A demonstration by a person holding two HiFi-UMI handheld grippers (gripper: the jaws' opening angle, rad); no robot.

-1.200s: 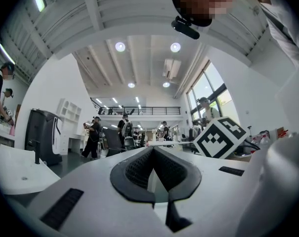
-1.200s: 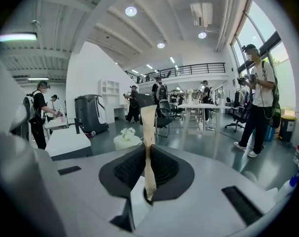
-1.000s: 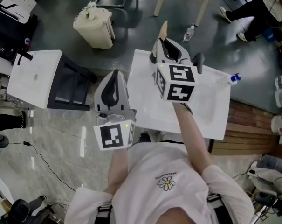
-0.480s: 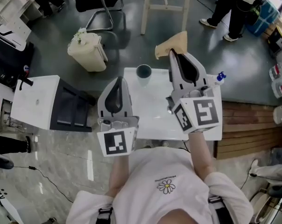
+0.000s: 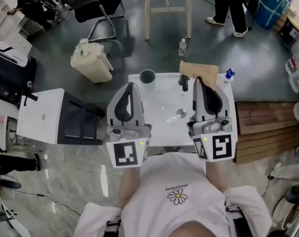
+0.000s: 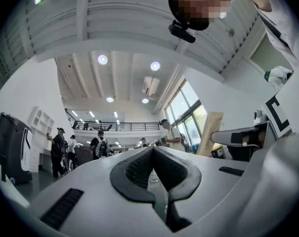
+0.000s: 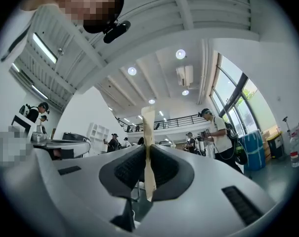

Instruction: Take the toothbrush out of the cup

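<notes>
Status:
- Left tool (image 5: 130, 88): jaws together and nothing between them in the left gripper view (image 6: 152, 154). It hung over the near-left edge of the desk (image 5: 159, 113), at about 8 o'clock from desk centre.
- Right tool (image 5: 199, 81): clamped on a thin tan sheet (image 5: 202, 72), seen edge-on between the pads in the right gripper view (image 7: 148, 152). It was at about 2 o'clock from desk centre.
- Both gripper views looked out into the room and at the ceiling, so neither showed the desk.
- Cup (image 5: 148, 76): dark and upright at the far-left corner of the desk, about 11 o'clock, well apart from both tools.
- Toothbrush: I couldn't make it out, as the cup was too small in the head view. I'd assume it sat inside the cup.
- A dark upright item (image 5: 184, 83) sat at 12 o'clock and a small round one (image 5: 181, 113) near centre. I couldn't tell what either was.

Handling, as I judged it:
- The toothbrush should be light and stiff, with a slim and fairly slick plastic handle.
- Best to grip across the handle just above the cup rim, not on the bristles, and pull straight up.
- The cup looked light, so it could tip or lift with the brush, and the second tool should brace it.
- The left tool was free. The right would need to drop the sheet first.
</notes>
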